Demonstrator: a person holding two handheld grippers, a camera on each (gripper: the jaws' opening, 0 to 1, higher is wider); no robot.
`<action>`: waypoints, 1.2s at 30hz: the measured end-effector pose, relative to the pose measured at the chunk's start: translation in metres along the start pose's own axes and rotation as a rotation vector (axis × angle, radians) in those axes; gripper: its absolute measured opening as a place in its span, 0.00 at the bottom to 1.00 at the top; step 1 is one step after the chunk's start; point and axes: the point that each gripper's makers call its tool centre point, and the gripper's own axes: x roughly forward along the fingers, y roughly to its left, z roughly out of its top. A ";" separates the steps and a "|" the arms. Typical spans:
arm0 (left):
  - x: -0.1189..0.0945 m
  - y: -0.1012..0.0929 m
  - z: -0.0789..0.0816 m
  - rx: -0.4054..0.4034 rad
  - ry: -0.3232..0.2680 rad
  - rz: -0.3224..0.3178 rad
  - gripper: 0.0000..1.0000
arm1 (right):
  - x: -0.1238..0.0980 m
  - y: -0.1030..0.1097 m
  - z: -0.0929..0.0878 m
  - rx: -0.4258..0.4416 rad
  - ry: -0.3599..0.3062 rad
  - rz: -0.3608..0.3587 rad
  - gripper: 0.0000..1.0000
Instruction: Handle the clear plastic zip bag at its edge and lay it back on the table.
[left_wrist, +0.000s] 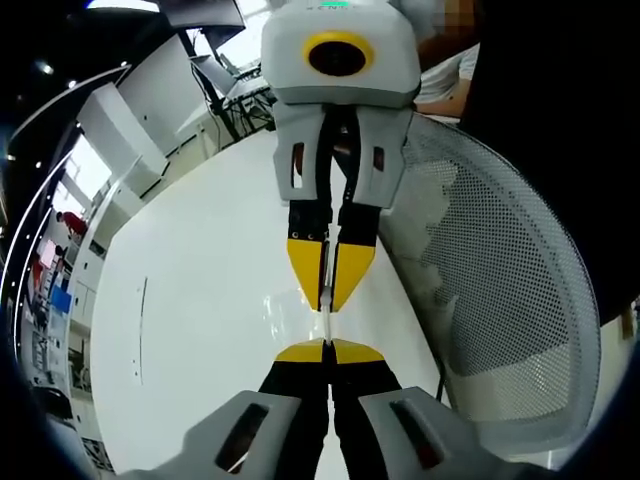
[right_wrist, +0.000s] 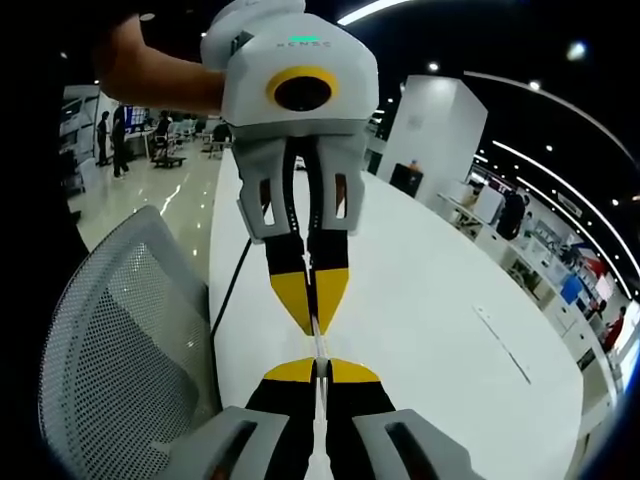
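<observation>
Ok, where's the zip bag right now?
In both views, the zip bag hangs edge-on between the left gripper and right gripper, pinched above the white table.

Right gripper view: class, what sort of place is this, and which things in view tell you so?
Probably a large open office or showroom hall: a long white table, a grey mesh office chair, strip lights on a dark ceiling, and people standing far back on a shiny floor.
</observation>
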 end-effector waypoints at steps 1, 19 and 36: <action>0.000 0.000 0.000 -0.002 0.000 -0.001 0.00 | 0.000 0.000 0.000 0.002 -0.001 0.000 0.00; 0.000 -0.001 -0.002 -0.006 -0.002 -0.008 0.00 | 0.000 0.001 -0.001 0.004 0.003 0.005 0.00; -0.001 -0.001 -0.003 -0.009 -0.002 -0.005 0.00 | -0.001 0.001 -0.002 0.008 0.002 0.003 0.00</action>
